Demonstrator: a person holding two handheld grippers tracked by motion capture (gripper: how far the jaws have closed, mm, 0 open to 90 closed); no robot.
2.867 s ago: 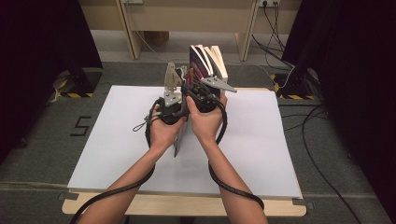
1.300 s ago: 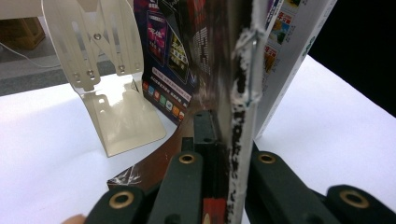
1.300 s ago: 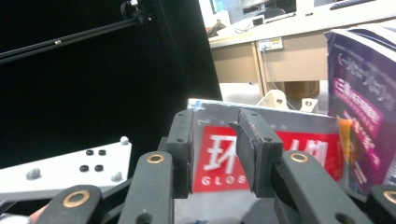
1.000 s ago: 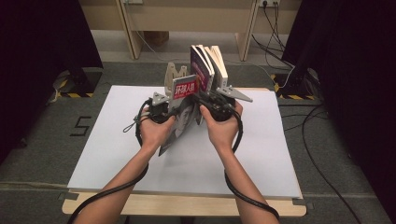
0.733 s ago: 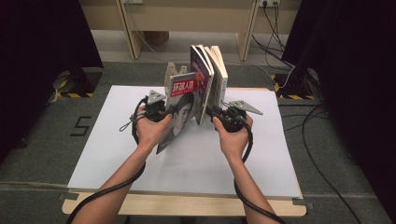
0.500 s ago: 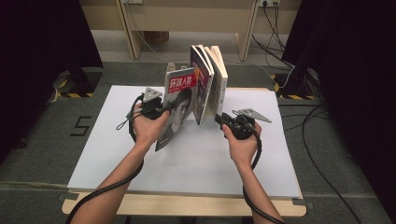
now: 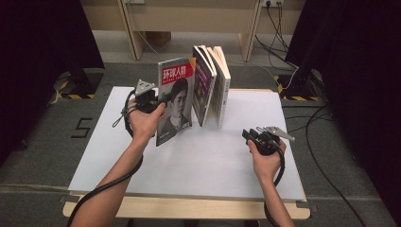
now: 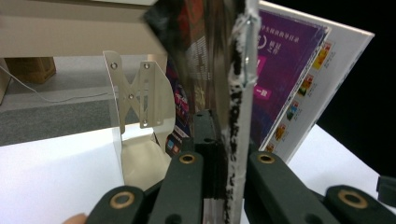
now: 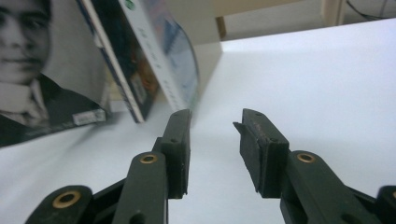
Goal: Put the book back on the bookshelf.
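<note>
A magazine (image 7: 174,101) with a red header and a portrait on its cover stands tilted on the white table (image 7: 118,156), left of the standing books (image 7: 211,85). My left gripper (image 7: 161,100) is shut on its left edge. In the left gripper view both jaws clamp the magazine's worn spine (image 8: 237,116), with a purple-covered book (image 8: 289,79) behind. My right gripper (image 7: 251,135) hovers low over the table's right side, apart from the books. Its jaws (image 9: 212,128) have just been opening and stand open with nothing between them; the magazine (image 9: 32,70) and books (image 9: 149,56) lie ahead of it.
A metal bookend (image 8: 135,93) stands behind the books on the left. Cables (image 7: 288,75) trail on the floor at the right, wooden furniture legs (image 7: 130,28) stand behind the table, and dark curtains flank both sides.
The right gripper has left the books, swinging right and down toward the table with its jaws wider. The left gripper has drawn the magazine leftward, out of the row.
</note>
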